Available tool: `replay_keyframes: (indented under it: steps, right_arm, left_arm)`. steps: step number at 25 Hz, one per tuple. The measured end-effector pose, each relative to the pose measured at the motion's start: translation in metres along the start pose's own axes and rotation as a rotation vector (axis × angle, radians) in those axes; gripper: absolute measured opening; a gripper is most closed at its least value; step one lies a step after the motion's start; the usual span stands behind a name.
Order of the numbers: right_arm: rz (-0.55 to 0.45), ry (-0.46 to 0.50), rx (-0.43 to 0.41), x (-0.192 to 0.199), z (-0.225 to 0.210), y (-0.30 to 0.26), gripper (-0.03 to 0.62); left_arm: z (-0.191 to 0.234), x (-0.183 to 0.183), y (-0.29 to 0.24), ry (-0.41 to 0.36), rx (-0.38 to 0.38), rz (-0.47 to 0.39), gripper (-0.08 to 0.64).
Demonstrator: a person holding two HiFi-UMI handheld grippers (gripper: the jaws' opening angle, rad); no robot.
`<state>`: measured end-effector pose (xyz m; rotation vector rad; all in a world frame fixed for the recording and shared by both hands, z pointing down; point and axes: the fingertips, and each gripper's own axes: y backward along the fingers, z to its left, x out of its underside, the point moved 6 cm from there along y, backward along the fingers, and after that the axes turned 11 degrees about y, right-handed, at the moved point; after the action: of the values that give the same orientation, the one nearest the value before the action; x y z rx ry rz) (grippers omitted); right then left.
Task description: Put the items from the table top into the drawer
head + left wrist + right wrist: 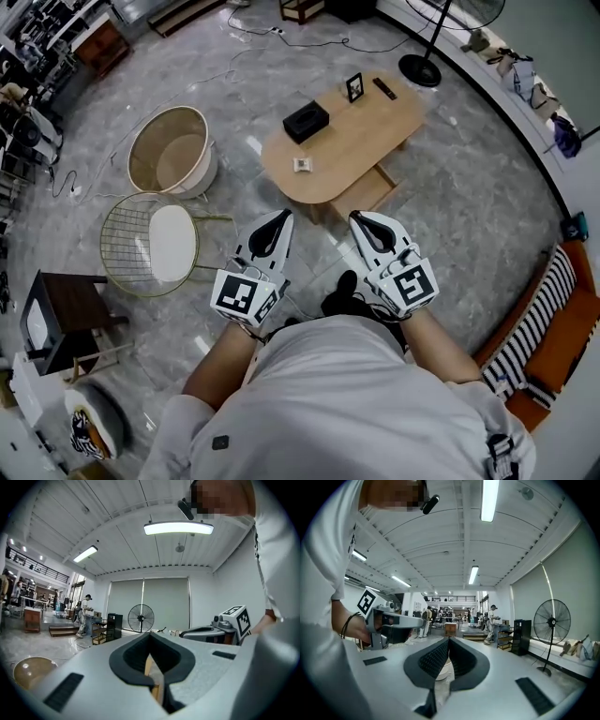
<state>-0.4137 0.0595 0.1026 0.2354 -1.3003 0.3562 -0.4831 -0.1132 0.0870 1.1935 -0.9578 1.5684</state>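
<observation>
1. Head view: my left tongs [284, 217] and right tongs [356, 217] are both pressed together and empty. I hold them side by side over the marble floor [469, 216], short of the tabletop [361, 141]. On it, well apart from the tongs, lie a black box [307, 122], a frame [354, 86], a remote [384, 89] and a small white item [302, 165]. The drawer [373, 190] stands open under the tabletop's near edge. A round tub [169, 150] and a wire chair [150, 246] stand to the left.
2. Left gripper view: the jaws meet at the tips with nothing between them. Beyond them I see a fan [141, 618], closed blinds [150, 602] and a ceiling lamp [178, 528].
3. Right gripper view: the jaws are closed on nothing. The fan stands at the right, and a person [492, 620] is by the far benches.
</observation>
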Motion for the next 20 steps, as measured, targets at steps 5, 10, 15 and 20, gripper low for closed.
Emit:
replay_keyframes:
  steps: [5,10,15,20]
  right_arm:
    - [0.016,-0.003,-0.032,0.016,-0.057,0.005,0.026]
    - [-0.001,0.018,-0.065,0.019,-0.089,0.009,0.026]
    - [-0.018,0.024,-0.073,0.02,-0.1,0.003,0.026]
    - [-0.026,0.031,-0.098,0.022,-0.109,-0.012,0.026]
  left_arm:
    - [-0.008,0.0,-0.06,0.015,-0.013,0.009,0.009]
    - [-0.022,-0.003,-0.091,0.0,-0.02,0.005,0.009]
    - [-0.02,-0.008,-0.103,-0.013,-0.03,-0.015,0.009]
    - [-0.008,-0.008,-0.115,-0.012,-0.04,-0.031,0.009]
